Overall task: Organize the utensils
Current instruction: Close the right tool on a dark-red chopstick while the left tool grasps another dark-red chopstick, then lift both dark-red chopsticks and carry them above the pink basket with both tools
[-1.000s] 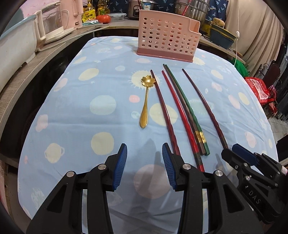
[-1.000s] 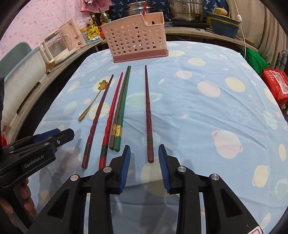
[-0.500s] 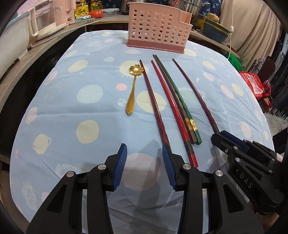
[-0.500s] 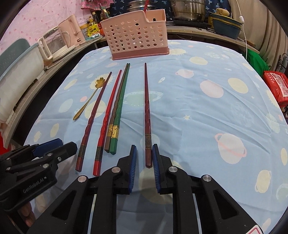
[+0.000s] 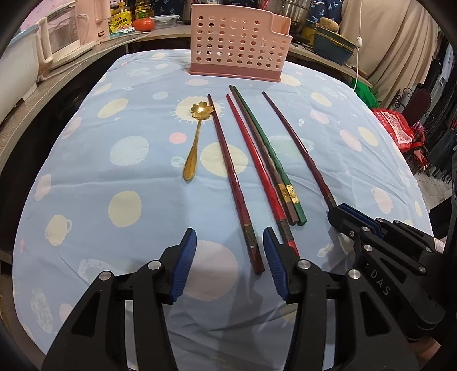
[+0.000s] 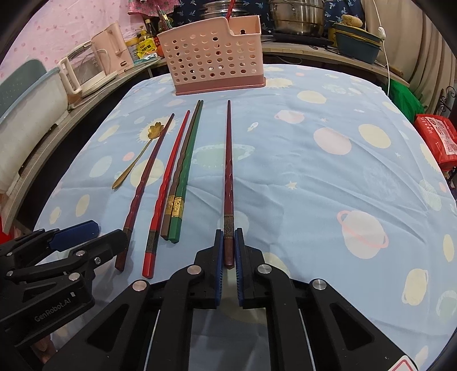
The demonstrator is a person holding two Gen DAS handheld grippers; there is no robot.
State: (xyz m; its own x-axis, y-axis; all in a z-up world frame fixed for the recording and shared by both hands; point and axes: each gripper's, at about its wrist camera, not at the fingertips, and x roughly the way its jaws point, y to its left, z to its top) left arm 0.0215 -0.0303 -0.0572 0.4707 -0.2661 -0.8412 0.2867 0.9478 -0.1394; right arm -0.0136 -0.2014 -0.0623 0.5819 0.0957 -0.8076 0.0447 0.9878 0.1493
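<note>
Several chopsticks lie lengthwise on the blue tablecloth (image 5: 128,185) before a pink perforated utensil basket (image 5: 238,42), also seen in the right wrist view (image 6: 215,57). My right gripper (image 6: 228,244) is shut on the near end of the lone dark red chopstick (image 6: 228,159); it shows in the left wrist view (image 5: 342,217). My left gripper (image 5: 230,251) is open around the near end of another dark red chopstick (image 5: 231,174). A red chopstick (image 5: 257,165), a brown and green pair (image 5: 268,151) and a gold flower spoon (image 5: 195,139) lie between.
Pink kettle and appliance (image 6: 94,62) stand on the left counter. Steel pots (image 6: 297,14) and a blue bowl (image 6: 357,40) are behind the basket. A red bag (image 6: 437,137) sits off the table's right side.
My right gripper moved forward and closed on the lone dark red chopstick's end. My left gripper shifted so the left dark red chopstick's end lies between its open fingers.
</note>
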